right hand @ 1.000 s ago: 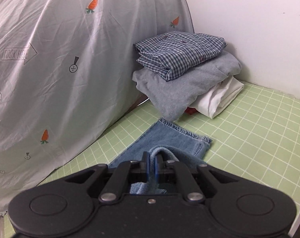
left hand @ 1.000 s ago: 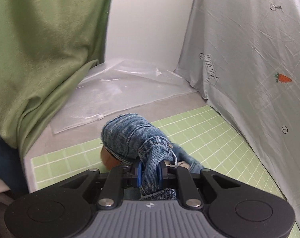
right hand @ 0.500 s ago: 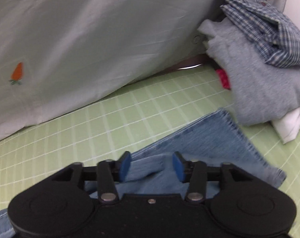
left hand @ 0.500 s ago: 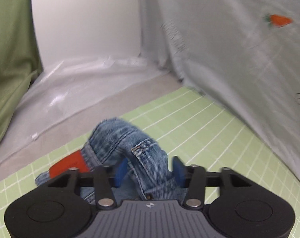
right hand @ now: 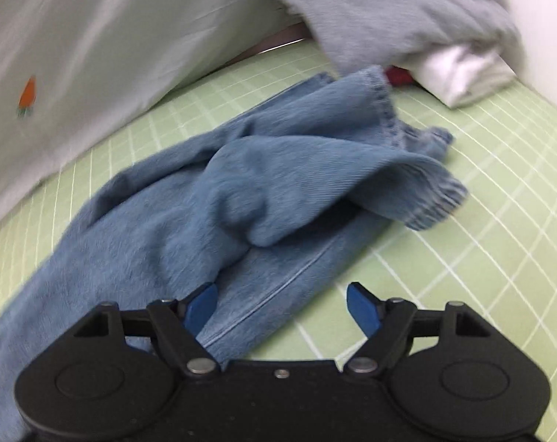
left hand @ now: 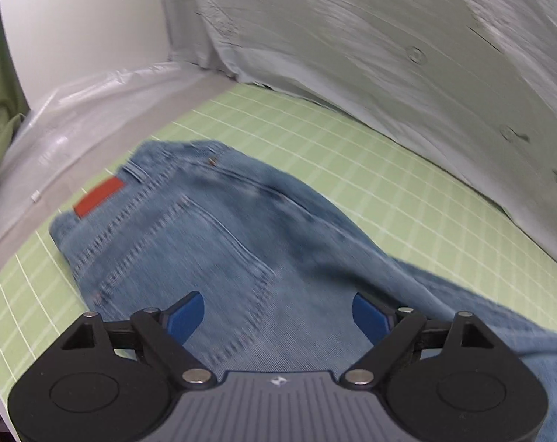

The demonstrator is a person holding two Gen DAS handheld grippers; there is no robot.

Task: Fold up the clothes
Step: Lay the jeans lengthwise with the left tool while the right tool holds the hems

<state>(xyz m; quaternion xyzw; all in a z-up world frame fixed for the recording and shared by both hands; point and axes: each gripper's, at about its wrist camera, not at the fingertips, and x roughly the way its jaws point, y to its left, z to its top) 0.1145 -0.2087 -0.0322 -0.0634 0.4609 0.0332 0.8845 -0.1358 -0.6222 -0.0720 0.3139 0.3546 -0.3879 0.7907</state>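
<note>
A pair of blue jeans point(left hand: 219, 243) lies on the green grid mat point(left hand: 370, 169). In the left wrist view I see its waist end with a red patch point(left hand: 99, 197) and a back pocket. My left gripper point(left hand: 278, 313) is open and empty just above the seat of the jeans. In the right wrist view the leg end of the jeans point(right hand: 278, 184) lies rumpled, with one hem folded over the other. My right gripper point(right hand: 282, 307) is open and empty above the leg's near edge.
A grey sheet with carrot prints point(left hand: 407, 55) hangs along the mat's far side. Clear plastic point(left hand: 75, 110) lies at the left on a grey surface. A stack of folded clothes point(right hand: 407, 18) sits at the far right, close to the hems.
Both grippers let go of the jeans and opened wide. The jeans dropped flat onto the mat. Both grippers pulled back and tilted down over the cloth.
</note>
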